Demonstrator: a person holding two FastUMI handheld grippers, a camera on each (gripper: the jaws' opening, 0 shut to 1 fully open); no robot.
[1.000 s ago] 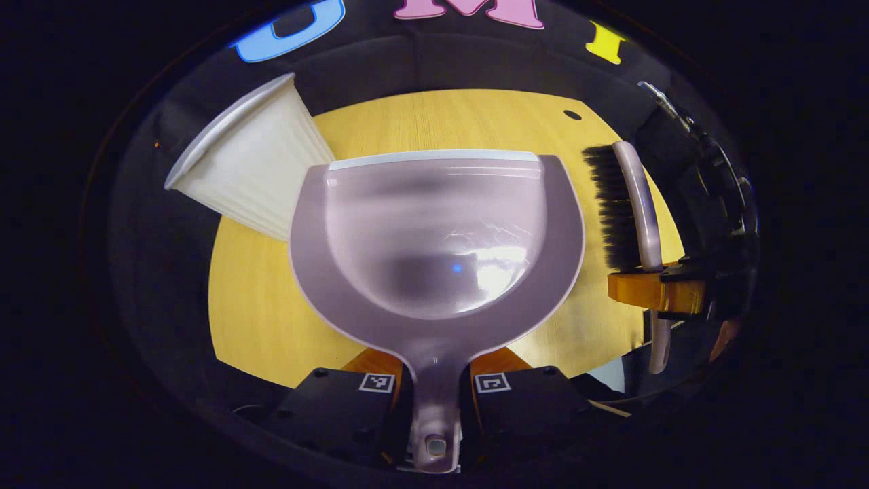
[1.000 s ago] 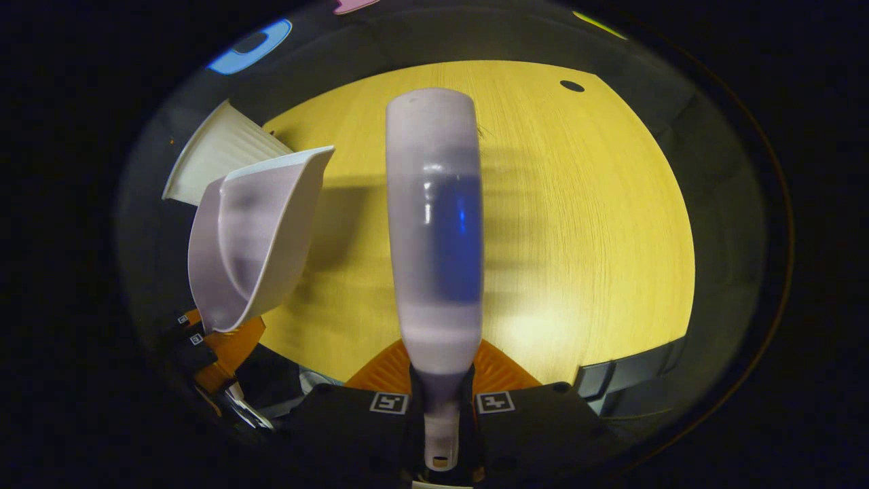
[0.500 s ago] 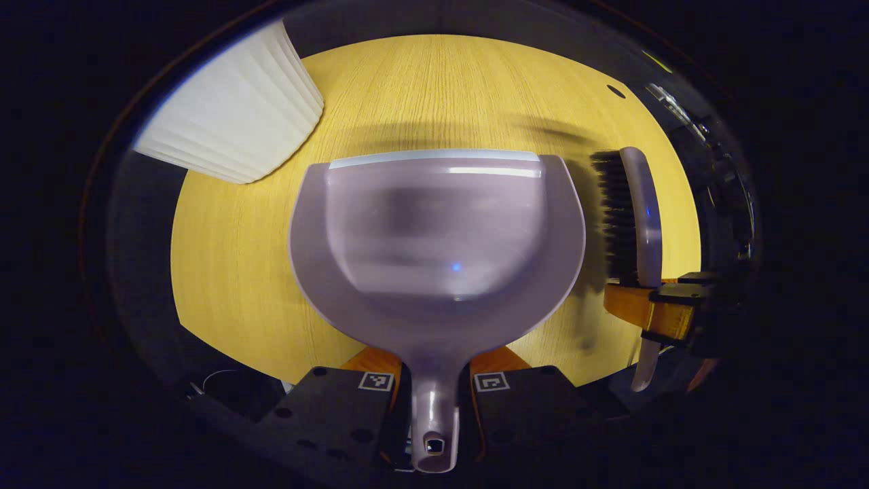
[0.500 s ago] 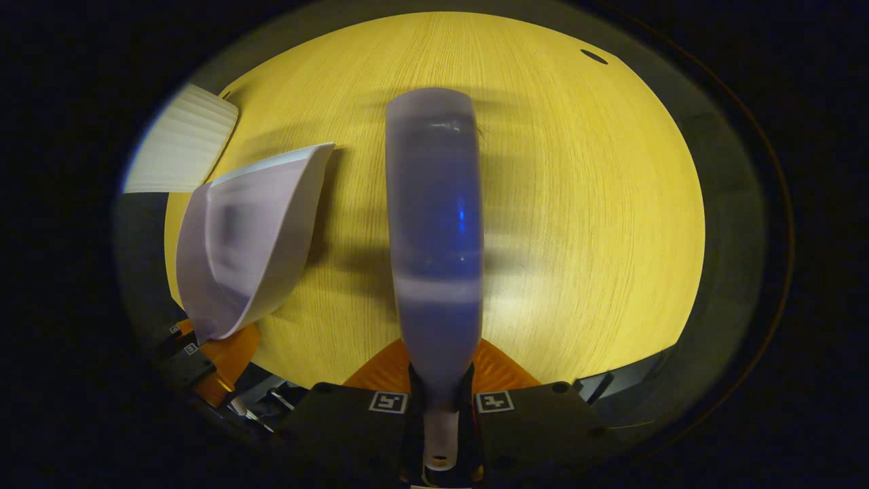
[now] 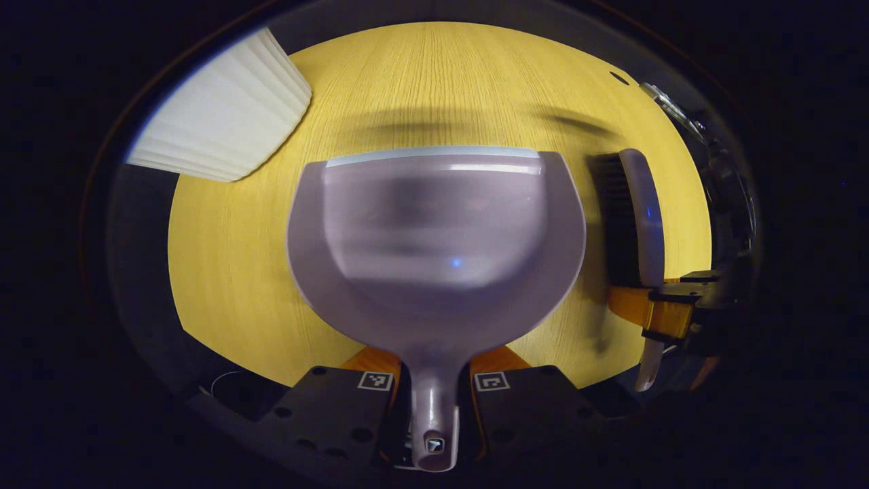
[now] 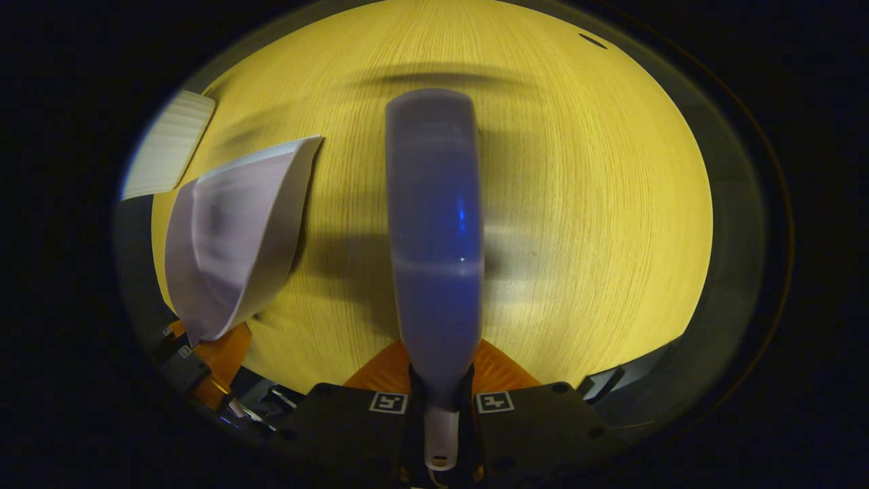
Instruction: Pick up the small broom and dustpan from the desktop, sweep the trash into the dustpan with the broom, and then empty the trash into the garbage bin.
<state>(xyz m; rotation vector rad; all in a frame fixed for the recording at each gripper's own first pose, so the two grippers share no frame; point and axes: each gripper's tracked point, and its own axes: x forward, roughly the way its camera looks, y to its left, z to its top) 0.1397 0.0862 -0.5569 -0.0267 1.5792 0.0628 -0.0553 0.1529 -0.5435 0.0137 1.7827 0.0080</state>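
My left gripper (image 5: 434, 370) is shut on the handle of a pale lilac dustpan (image 5: 434, 238), whose scoop faces away over the wooden tabletop (image 5: 434, 81). To its right, the right gripper (image 5: 669, 309) holds a small broom (image 5: 638, 217) with dark bristles turned toward the pan. In the right gripper view my right gripper (image 6: 441, 384) is shut on the broom's handle, and the broom's pale back (image 6: 434, 224) runs straight ahead. There the dustpan (image 6: 231, 244) hangs at the left, side-on, with the left gripper (image 6: 204, 353) below it.
A white ribbed garbage bin (image 5: 224, 115) stands at the table's far left edge, and shows small as the bin (image 6: 166, 146) in the right gripper view. A small dark hole (image 5: 619, 78) sits in the tabletop at the far right. The table's near edge runs just ahead of both grippers.
Both grippers have tipped down toward the tabletop, so the booth wall has left the views and the bin has slid up and left. Dustpan and broom stay gripped side by side.
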